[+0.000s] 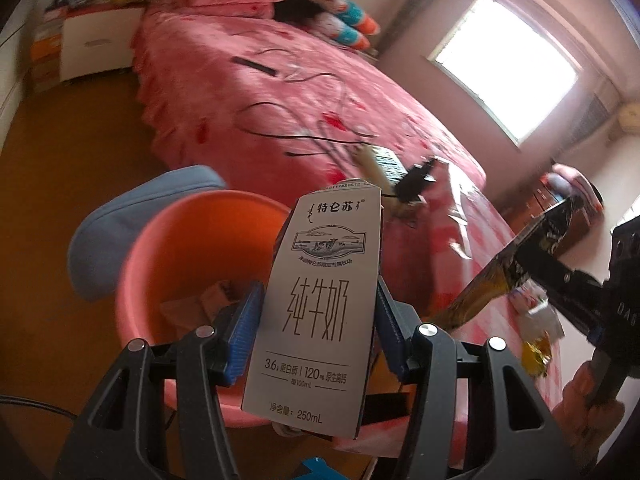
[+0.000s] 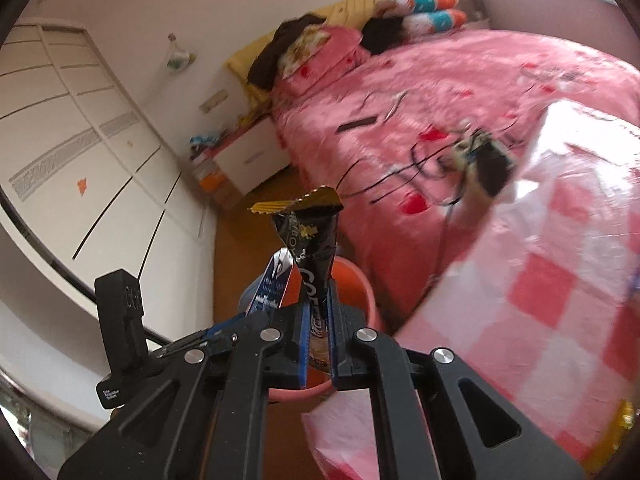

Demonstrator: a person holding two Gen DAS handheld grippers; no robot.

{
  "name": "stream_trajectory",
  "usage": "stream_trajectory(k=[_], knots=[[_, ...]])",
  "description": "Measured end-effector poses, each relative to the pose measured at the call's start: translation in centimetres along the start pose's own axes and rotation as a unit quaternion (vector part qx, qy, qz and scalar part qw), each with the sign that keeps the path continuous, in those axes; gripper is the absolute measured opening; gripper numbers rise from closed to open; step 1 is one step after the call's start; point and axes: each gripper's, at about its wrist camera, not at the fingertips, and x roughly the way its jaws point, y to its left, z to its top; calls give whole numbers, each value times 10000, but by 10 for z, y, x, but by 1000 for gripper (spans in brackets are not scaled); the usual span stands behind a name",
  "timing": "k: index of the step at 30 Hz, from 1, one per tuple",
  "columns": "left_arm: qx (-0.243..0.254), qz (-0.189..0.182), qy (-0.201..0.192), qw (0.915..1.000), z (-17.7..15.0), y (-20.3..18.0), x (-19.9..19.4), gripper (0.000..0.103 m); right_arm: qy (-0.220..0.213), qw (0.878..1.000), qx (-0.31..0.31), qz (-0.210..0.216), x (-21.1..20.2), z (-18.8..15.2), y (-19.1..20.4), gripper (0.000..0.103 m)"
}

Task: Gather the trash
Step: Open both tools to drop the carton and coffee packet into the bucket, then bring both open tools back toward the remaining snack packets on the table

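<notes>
My left gripper (image 1: 318, 296) is shut on a white 250 mL milk carton (image 1: 316, 308), which stands upright between the blue pads. Just below and behind the carton sits a pink-orange bucket (image 1: 180, 248) on the floor, with cardboard scraps inside. My right gripper (image 2: 319, 304) is shut on a black and gold coffee sachet (image 2: 316, 256) that points up and forward. The bucket (image 2: 356, 280) lies right behind it. The left wrist view shows the sachet (image 1: 516, 264) at the right, over the bed's edge. In the right wrist view the carton's blue side (image 2: 276, 284) is just left of the sachet.
A pink bed (image 1: 280, 92) fills the far side, with black cables and a dark device (image 1: 416, 184) on it. Small wrappers (image 1: 536, 332) lie on a red-checked plastic sheet (image 2: 540, 300). A blue slipper (image 1: 132, 220) lies beside the bucket. A white nightstand (image 1: 92, 48) and wardrobe (image 2: 80, 140) stand on the left.
</notes>
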Motion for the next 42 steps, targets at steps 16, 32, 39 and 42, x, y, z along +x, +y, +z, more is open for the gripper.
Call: stream_trajectory(k=[16,32,39,42], knots=[[-508,612,42,9968,-10,50,17,75,117,9988,273,-378,34,-12,-13,75],[142,502,-73,9986,-16,-14,-14,75,-914,9878,-16,-1259,-68,-47,-42,87],[622,390,-127,9972,-21,-60,-25,75,-1193,9827,197,-1405,-99,-63,-66,87],[830,307,-116,9960,-25,-83,-28,75,-1311,9803,322,-1445,-114,-68,-76,87]])
